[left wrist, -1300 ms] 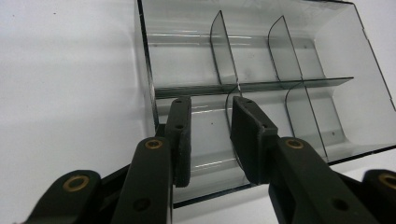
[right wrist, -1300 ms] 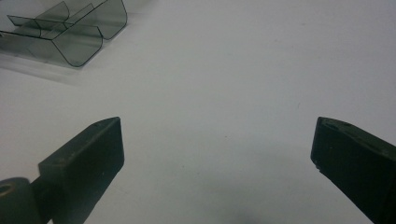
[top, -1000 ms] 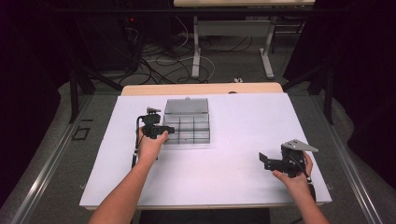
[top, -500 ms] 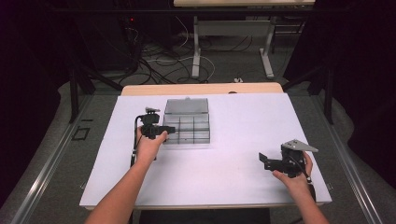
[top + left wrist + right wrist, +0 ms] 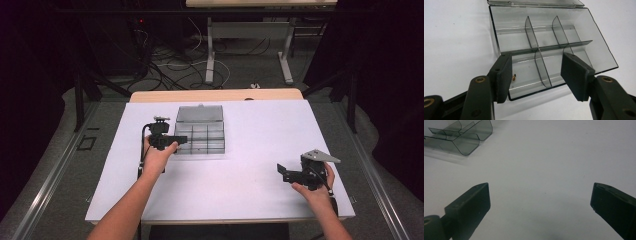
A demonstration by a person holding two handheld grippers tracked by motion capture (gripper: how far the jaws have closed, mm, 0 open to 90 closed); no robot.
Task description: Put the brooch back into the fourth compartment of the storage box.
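A person sits at a table covered in white (image 5: 250, 165), holding a two-jaw gripper in each hand.

In the high view, the left gripper (image 5: 181, 140) is in the left centre of the frame, its tips at the left edge of a clear, smoke-tinted compartment box (image 5: 200, 137). The box lies just above the middle of the frame, lid (image 5: 199, 113) folded open behind it.

In the left gripper view, the jaws rise from the bottom corners and stand partly apart, having just been opening. They grip nothing; neither pad presses on anything. The box (image 5: 549, 47) fills the upper and middle part of this frame, lying beyond and below the tips, with its near-side compartments showing in the gap between the pads. Thin dividers split the box into compartments. A tiny brass-coloured screw (image 5: 513, 77) lies in the compartment at lower left of the box, just beside the left jaw's pad in the picture; whether it touches the pad I cannot tell.

The right gripper (image 5: 282, 171) is at the lower right of the high view, well apart from the box. In the right gripper view its jaws are spread wide and released over bare white surface, holding nothing. A corner of the box (image 5: 461, 137) shows at the upper left of that frame, far from the tips.
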